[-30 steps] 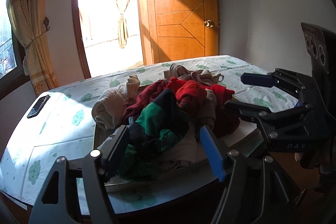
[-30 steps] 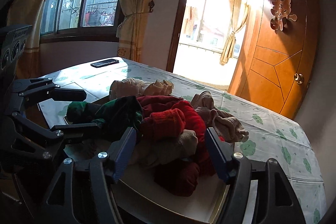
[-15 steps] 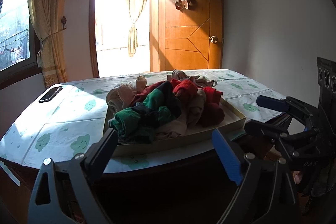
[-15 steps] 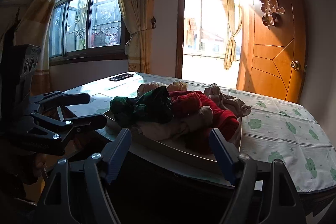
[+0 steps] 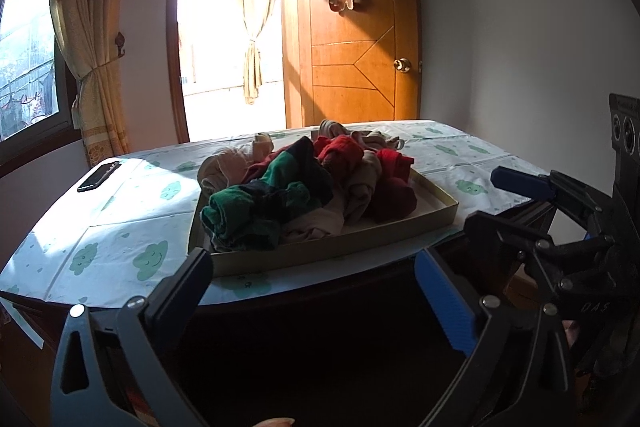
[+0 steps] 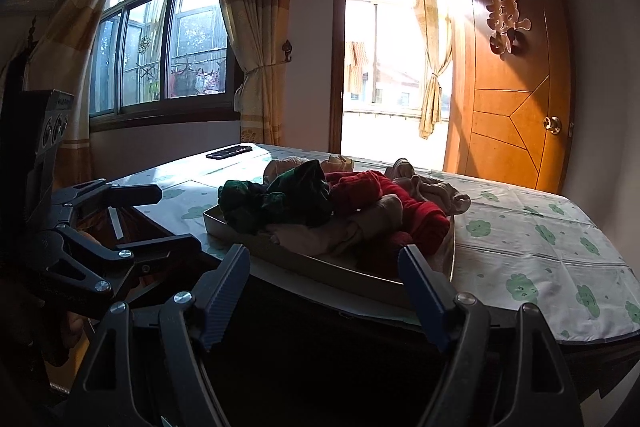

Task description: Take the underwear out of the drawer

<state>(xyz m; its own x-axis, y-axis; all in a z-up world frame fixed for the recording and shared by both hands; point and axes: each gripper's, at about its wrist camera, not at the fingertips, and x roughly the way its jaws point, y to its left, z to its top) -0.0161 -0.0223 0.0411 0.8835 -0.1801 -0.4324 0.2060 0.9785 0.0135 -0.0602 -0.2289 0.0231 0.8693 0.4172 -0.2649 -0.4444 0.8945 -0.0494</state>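
A shallow cardboard drawer tray (image 5: pixel 352 247) sits at the table's near edge, heaped with underwear: a green and black piece (image 5: pixel 264 203), red pieces (image 5: pixel 360 155) and beige pieces (image 5: pixel 224 167). The same tray (image 6: pixel 320 267) and heap (image 6: pixel 352 203) show in the right wrist view. My left gripper (image 5: pixel 316 279) is open and empty, held back below the table's front edge. My right gripper (image 6: pixel 324 279) is open and empty too, just off the tray's near rim. Each gripper also shows in the other's view, the right gripper (image 5: pixel 492 203) at right, the left gripper (image 6: pixel 176 215) at left.
The table (image 5: pixel 120 239) has a white cloth with green cloud prints. A black phone (image 5: pixel 99 176) lies at its far left. Behind stand a wooden door (image 5: pixel 360 67), a bright doorway, curtains and a window. The table's dark front is right before both grippers.
Both grippers have drawn back and down from over the underwear heap to in front of the table's edge. Both stay open and empty. The heap has not changed.
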